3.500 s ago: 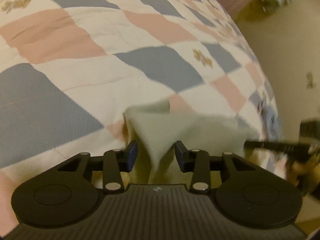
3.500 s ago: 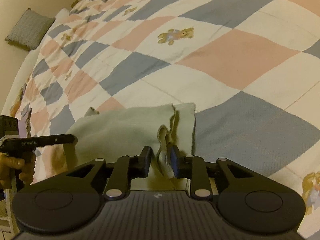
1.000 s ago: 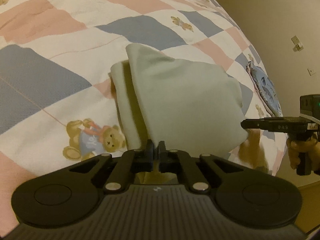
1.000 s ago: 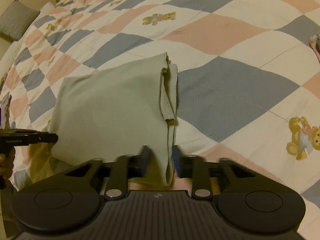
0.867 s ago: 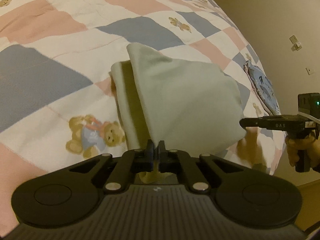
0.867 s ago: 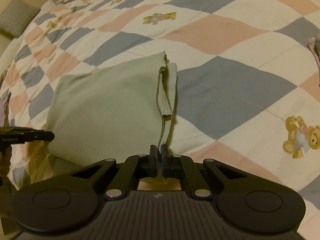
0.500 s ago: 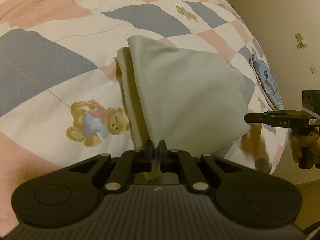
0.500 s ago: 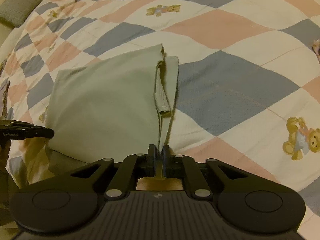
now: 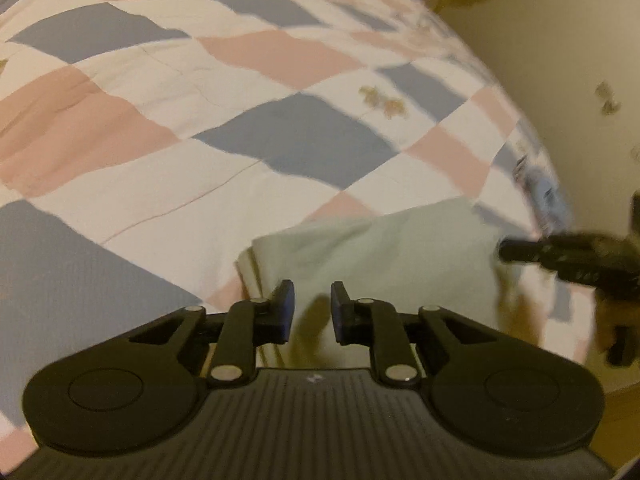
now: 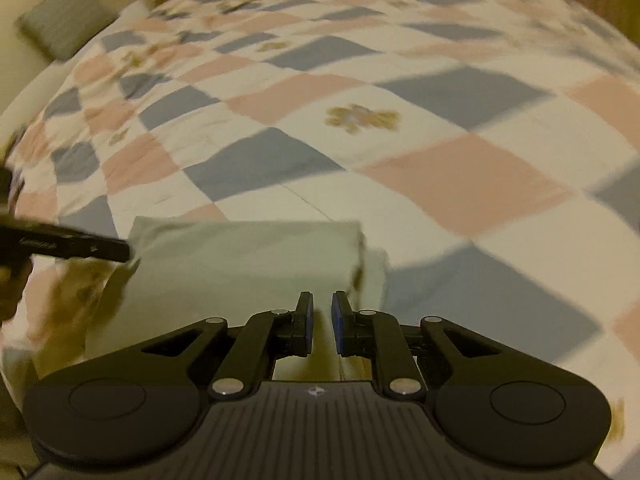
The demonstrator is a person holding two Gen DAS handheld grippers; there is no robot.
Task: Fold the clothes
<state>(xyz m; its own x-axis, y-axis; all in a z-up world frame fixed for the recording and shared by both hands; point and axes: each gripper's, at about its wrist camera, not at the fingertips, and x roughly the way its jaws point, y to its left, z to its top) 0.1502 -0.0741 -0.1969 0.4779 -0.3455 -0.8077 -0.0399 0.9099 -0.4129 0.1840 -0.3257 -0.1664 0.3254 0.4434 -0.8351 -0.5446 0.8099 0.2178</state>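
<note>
The left gripper (image 9: pixel 311 312) has its jaws spread, gripping nothing; directly ahead and beneath them lies the folded pale green garment (image 9: pixel 372 248). The right gripper (image 10: pixel 321 322) is parted too, over the garment's (image 10: pixel 248 264) near edge. Beyond spreads the checkered quilt (image 10: pixel 460 168), with a grey cushion (image 10: pixel 66 20) far left against the wall.

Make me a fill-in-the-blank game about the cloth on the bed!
1. The folded cloth is pale ____.
2. It lies on a checked ____ with teddy bears.
3. The left hand-held gripper has its fingers ____, gripping nothing.
4. The cushion by the wall is ____.

Missing words: green; quilt; open; grey
</note>
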